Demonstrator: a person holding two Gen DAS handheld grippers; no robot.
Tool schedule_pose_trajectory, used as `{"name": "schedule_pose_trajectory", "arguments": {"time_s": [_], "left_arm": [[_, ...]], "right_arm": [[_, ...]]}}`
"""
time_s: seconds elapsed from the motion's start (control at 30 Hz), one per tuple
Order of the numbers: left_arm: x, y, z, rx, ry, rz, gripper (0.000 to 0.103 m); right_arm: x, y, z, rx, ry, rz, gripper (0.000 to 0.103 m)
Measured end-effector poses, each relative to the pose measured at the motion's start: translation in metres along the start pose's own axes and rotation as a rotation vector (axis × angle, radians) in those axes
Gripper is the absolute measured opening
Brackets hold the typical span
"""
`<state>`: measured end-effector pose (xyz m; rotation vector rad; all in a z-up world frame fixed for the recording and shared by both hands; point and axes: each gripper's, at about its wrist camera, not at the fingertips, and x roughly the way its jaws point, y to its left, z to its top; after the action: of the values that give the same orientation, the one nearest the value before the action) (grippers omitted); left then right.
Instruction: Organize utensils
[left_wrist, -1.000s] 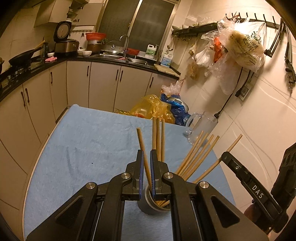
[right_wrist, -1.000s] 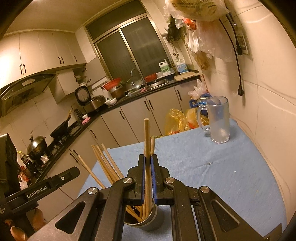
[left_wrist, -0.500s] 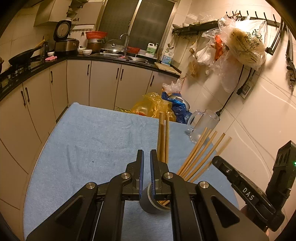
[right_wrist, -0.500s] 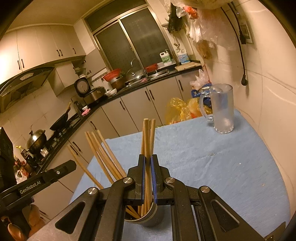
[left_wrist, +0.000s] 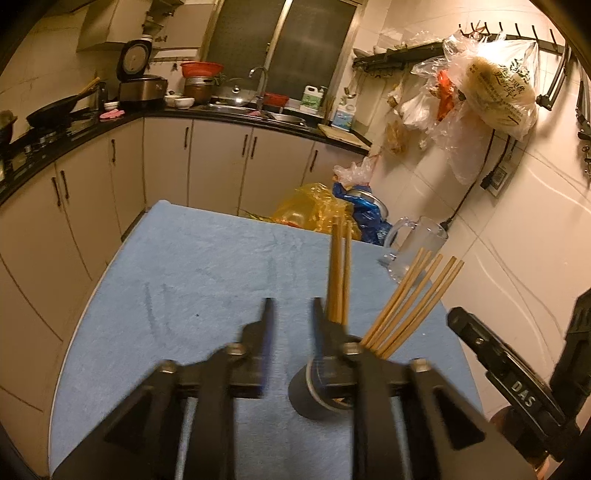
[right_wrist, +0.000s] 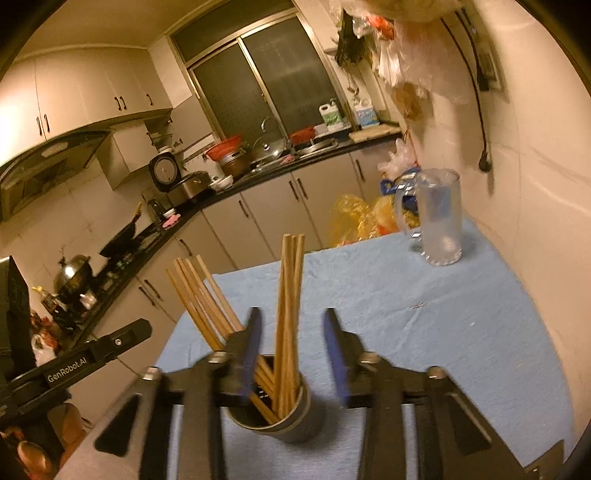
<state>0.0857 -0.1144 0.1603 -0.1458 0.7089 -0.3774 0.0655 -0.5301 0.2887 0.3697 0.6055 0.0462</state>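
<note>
A blue cloth (left_wrist: 207, 266) covers the table (right_wrist: 77, 458), and it is the biggest thing here. Next is the glass mug (right_wrist: 437, 218), which stands far back on the cloth near the wall. Closer in, a small dark cup (right_wrist: 291, 417) sits on the cloth. Wooden chopsticks (right_wrist: 288, 295) stand in the cup. Some stand almost straight up in a tight bunch, and others (left_wrist: 410, 306) lean out to one side like a fan.

The left gripper (left_wrist: 290, 332) has its fingers apart with nothing between them. The cup is just to its right, partly hidden behind one finger. The right gripper (right_wrist: 291, 343) is spread wide too. The straight bunch of chopsticks rises in the gap between its fingers, but the fingers do not touch them. Both grippers look blurry.
</note>
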Motion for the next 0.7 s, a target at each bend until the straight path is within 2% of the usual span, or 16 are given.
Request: {"name": "schedule_pose_trajectory", "arguments": {"time_s": [0.03, 0.07, 0.17, 0.27, 0.3, 0.33, 0.5, 0.63, 0.7], "left_arm": [[-0.002, 0.001, -0.002, -0.004, -0.009, 0.012, 0.036], [-0.005, 0.003, -0.006, -0.006, -0.023, 0.032, 0.036], [-0.01, 0.009, -0.017, -0.004, -0.034, 0.078, 0.04], [-0.018, 0.018, -0.028, -0.025, -0.049, 0.121, 0.057], [-0.02, 0.021, -0.032, -0.032, -0.05, 0.137, 0.067], [-0.02, 0.022, -0.035, -0.035, -0.05, 0.146, 0.069], [-0.024, 0.02, -0.045, -0.024, -0.034, 0.176, 0.07], [-0.024, 0.011, -0.049, 0.004, -0.028, 0.19, 0.078], [-0.023, 0.007, -0.05, 0.029, -0.033, 0.215, 0.079]], "right_arm": [[-0.002, 0.0, -0.001, -0.007, -0.005, -0.017, 0.061], [-0.005, 0.001, -0.003, -0.013, -0.01, -0.031, 0.067], [-0.012, 0.001, -0.009, -0.041, -0.025, -0.082, 0.08], [-0.019, 0.001, -0.018, -0.06, -0.029, -0.142, 0.089], [-0.021, 0.001, -0.021, -0.065, -0.03, -0.16, 0.091], [-0.022, 0.001, -0.024, -0.074, -0.028, -0.18, 0.094], [-0.022, 0.007, -0.03, -0.112, 0.005, -0.214, 0.094], [-0.026, 0.011, -0.032, -0.145, -0.008, -0.239, 0.095], [-0.028, 0.011, -0.034, -0.16, -0.011, -0.261, 0.096]]}}
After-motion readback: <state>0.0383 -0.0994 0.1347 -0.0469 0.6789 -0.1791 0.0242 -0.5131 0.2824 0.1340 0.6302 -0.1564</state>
